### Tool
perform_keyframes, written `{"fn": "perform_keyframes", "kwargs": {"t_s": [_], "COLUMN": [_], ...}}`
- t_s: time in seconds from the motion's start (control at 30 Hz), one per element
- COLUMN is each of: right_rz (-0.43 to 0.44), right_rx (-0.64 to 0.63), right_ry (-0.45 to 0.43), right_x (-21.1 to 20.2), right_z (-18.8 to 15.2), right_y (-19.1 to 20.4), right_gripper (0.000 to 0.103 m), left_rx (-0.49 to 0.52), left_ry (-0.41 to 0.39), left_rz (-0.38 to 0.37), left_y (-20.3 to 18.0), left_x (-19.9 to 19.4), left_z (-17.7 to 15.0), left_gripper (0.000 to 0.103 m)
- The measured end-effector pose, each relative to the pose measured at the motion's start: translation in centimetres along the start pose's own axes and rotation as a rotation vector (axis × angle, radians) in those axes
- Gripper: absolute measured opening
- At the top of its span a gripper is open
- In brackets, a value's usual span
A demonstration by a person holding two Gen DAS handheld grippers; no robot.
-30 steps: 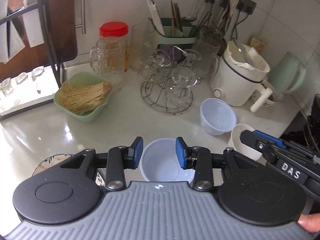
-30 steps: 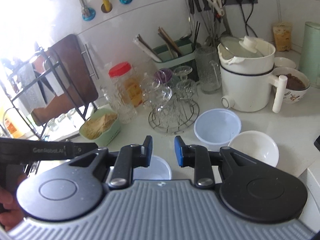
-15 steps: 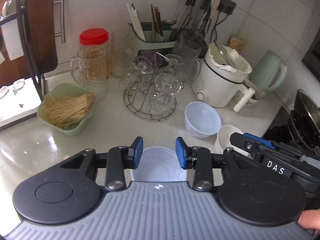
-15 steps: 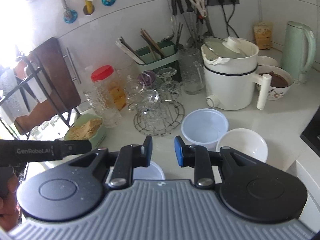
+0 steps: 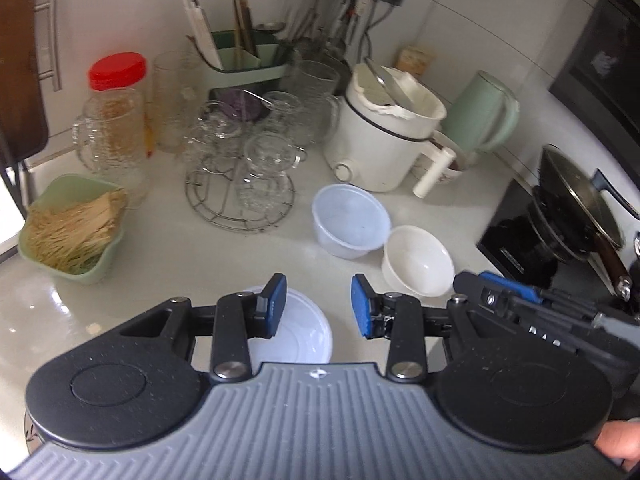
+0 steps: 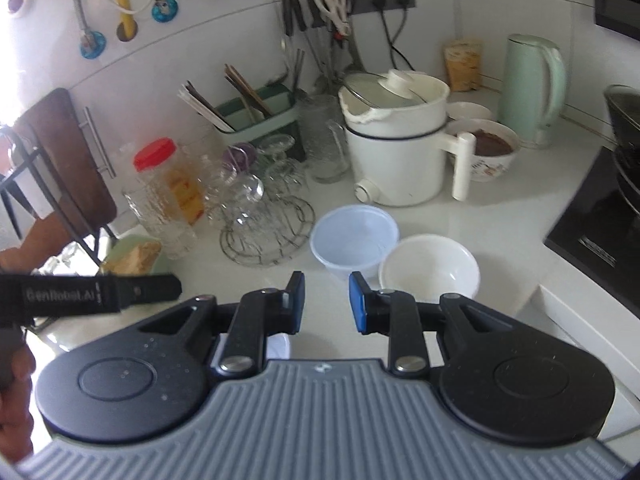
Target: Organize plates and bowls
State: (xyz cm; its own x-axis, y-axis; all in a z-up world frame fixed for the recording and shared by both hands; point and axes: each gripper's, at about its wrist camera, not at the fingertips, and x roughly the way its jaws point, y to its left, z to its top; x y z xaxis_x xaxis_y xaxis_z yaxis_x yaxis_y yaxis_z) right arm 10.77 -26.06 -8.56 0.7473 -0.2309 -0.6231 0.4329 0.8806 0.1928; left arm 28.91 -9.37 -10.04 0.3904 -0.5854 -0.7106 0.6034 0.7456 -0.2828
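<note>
While both sets of jaws are spread with nothing between them, the left gripper (image 5: 318,306) is held over a translucent plastic bowl (image 5: 298,338) standing on the white counter (image 5: 192,264). Farther ahead, a second translucent bowl (image 5: 349,226) is seen touching a white ceramic bowl (image 5: 416,260), both upright. The right gripper (image 6: 325,302) is held just short of that pair. A wire rack of glass cups (image 5: 240,172) is seen beyond, beside a white electric pot (image 5: 384,136).
</note>
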Motion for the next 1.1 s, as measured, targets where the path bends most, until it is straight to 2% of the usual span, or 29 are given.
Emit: {"fn": "perform_keyframes", "kwargs": {"t_s": [0.3, 0.53, 0.73, 1.1], "right_rz": [-0.102, -0.122, -0.114, -0.103], "right_rx": [0.063, 0.079, 0.096, 0.126], "right_ry": [0.037, 0.05, 0.087, 0.064], "right_x": [-1.8, -1.4, 0.5, 6.7], "right_z": [-2.0, -1.7, -0.9, 3.8], "right_y": [-0.4, -1.0, -2.5, -6.9], "right_gripper": [0.028, 0.028, 0.028, 0.028], "left_rx": [0.053, 0.038, 0.019, -0.005], "left_ry": [0.037, 0.039, 0.047, 0.047], "left_rz": [-0.071, -0.083, -0.067, -0.001], "left_y": [0.6, 0.7, -0.2, -3.6], "left_x": [0.9, 1.6, 3.0, 8.2], "left_z": [-0.6, 0.0, 1.7, 6.0], "left_gripper": [0.041, 0.041, 0.041, 0.041]}}
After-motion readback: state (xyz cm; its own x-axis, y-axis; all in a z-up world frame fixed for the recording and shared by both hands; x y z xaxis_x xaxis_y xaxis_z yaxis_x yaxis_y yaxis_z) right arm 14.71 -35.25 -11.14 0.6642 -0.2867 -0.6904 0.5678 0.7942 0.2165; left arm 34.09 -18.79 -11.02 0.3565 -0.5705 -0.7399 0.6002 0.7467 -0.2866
